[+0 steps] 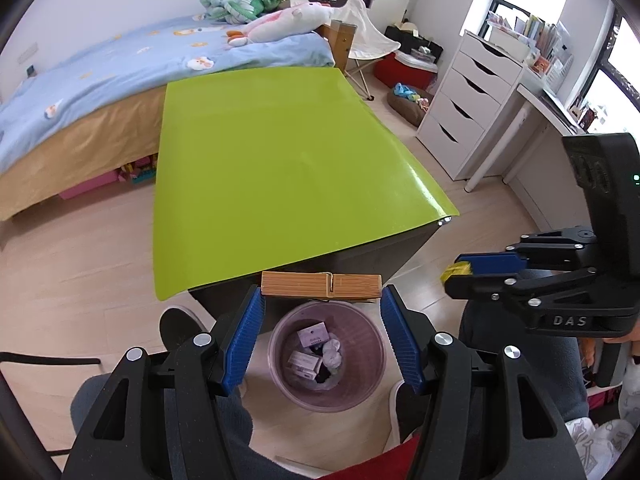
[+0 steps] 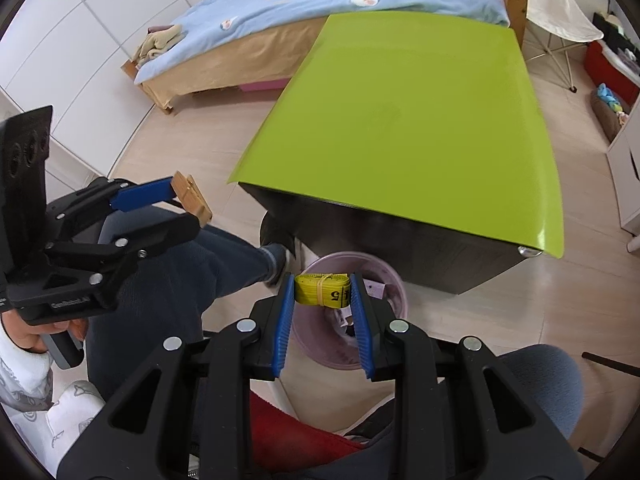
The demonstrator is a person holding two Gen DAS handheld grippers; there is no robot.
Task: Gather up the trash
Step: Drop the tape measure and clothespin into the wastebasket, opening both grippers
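My left gripper (image 1: pixel 321 294) is shut on a wooden clothespin (image 1: pixel 320 286), held crosswise between its blue pads above a pink trash bin (image 1: pixel 362 390) on the floor. The bin holds small boxes and crumpled paper. My right gripper (image 2: pixel 322 285) is shut on a rolled yellow tape measure (image 2: pixel 322 289), also above the pink bin (image 2: pixel 396 288). The right gripper shows in the left wrist view (image 1: pixel 454 274) at the right. The left gripper shows in the right wrist view (image 2: pixel 192 204) with the clothespin (image 2: pixel 192 198).
A dark table with a bare lime-green top (image 1: pixel 272 176) stands just behind the bin. A bed with a blue cover (image 1: pixel 120 64) is beyond it. A white drawer unit (image 1: pixel 468 96) and desk stand at the right. The person's legs flank the bin.
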